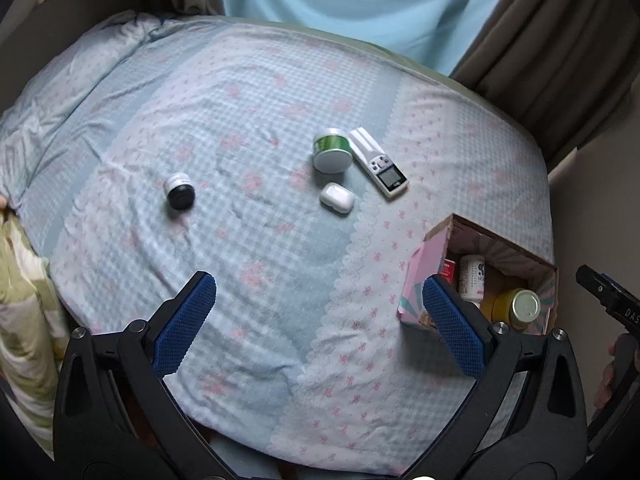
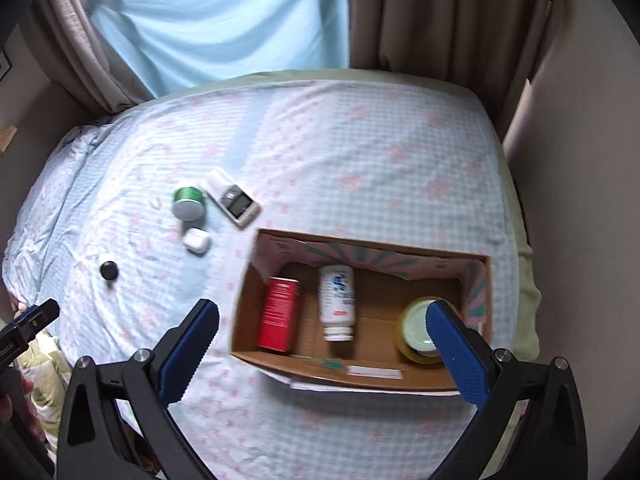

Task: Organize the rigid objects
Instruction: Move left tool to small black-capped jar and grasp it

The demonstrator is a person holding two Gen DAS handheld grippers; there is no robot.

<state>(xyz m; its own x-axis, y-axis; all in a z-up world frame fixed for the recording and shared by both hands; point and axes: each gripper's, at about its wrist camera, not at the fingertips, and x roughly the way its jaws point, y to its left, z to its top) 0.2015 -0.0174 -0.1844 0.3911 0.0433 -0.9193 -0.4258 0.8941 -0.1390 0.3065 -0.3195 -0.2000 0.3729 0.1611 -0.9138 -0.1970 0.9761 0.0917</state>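
Note:
On the checked bedspread lie a small black-capped jar point(image 1: 179, 191) point(image 2: 109, 270), a green tin with a white lid point(image 1: 332, 150) point(image 2: 188, 203), a white earbud case point(image 1: 337, 198) point(image 2: 196, 241) and a white pocket scale point(image 1: 378, 163) point(image 2: 233, 196). A cardboard box point(image 1: 434, 240) point(image 2: 360, 376) holds a red carton point(image 2: 279, 314), a white bottle point(image 2: 337, 302) and a yellow jar point(image 1: 516, 306) point(image 2: 416, 330). My left gripper point(image 1: 319, 292) is open above bare bedding, left of the box. My right gripper point(image 2: 322, 316) is open over the box, holding nothing.
Brown curtains point(image 2: 432, 16) and a light blue sheet point(image 1: 352, 0) hang behind the bed. A wall point(image 2: 580, 160) runs along the bed's right side. Rumpled bedding point(image 1: 24, 300) lies at the left edge.

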